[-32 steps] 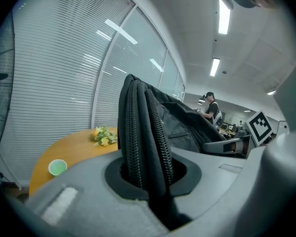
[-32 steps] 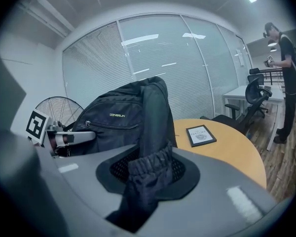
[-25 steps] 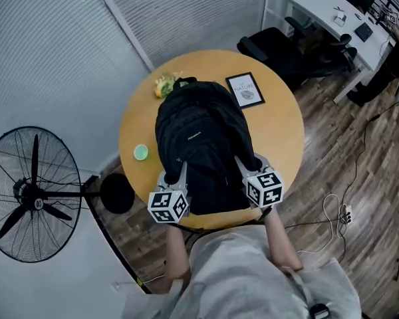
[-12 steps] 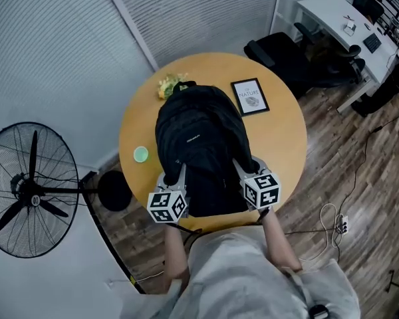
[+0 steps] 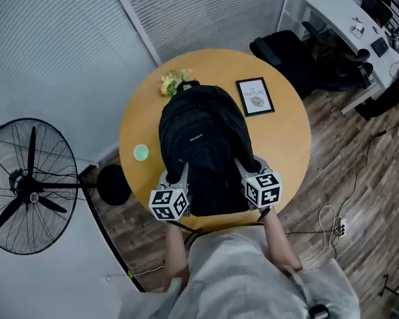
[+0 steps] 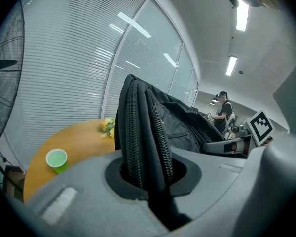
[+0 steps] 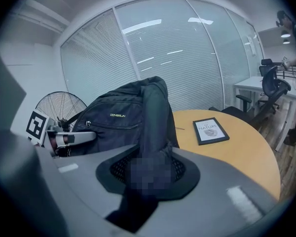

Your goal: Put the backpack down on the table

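Off to the far left, beyond the rim of the worktop [image 5: 286,145]: standing fan [image 5: 32,185]. Next, green cup [image 5: 141,153] on the wood, near the backpack [image 5: 203,138]. Left hand-held gripper [image 6: 145,167] pinched tight on a zippered fold at the backpack's near left. Right hand-held gripper [image 7: 148,169] likewise clamped on a dark fabric fold at the near right. Backpack over the middle of the round worktop, far end by the flowers [image 5: 173,82], framed print [image 5: 255,96] apart to its right. Mostly lowered, by the look of it — far end seemingly resting, near end held up by both grips. Left to do, on this reading: settle the near end, let go, draw back.
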Motion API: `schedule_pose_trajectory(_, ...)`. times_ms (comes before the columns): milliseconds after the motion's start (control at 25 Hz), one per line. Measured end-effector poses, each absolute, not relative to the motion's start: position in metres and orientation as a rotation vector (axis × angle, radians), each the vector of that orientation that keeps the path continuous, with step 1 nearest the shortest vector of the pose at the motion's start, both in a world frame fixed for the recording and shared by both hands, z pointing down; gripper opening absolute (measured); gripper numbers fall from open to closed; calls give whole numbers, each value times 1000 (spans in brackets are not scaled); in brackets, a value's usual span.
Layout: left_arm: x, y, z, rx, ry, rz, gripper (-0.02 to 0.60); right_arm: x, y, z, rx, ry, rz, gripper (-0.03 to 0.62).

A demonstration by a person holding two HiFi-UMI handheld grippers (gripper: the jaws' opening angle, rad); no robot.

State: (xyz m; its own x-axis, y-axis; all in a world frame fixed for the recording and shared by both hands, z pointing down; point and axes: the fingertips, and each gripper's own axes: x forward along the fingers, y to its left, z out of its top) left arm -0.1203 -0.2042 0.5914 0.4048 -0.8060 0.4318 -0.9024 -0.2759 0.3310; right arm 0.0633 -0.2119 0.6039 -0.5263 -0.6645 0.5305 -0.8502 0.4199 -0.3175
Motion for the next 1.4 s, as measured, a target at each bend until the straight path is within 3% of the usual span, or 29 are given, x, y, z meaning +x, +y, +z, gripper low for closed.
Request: schedule_pose_trajectory(1400, -98, -250, 700, 2025, -1360, 334, 48, 87, -252, 705, 1278, -2179, 996, 92)
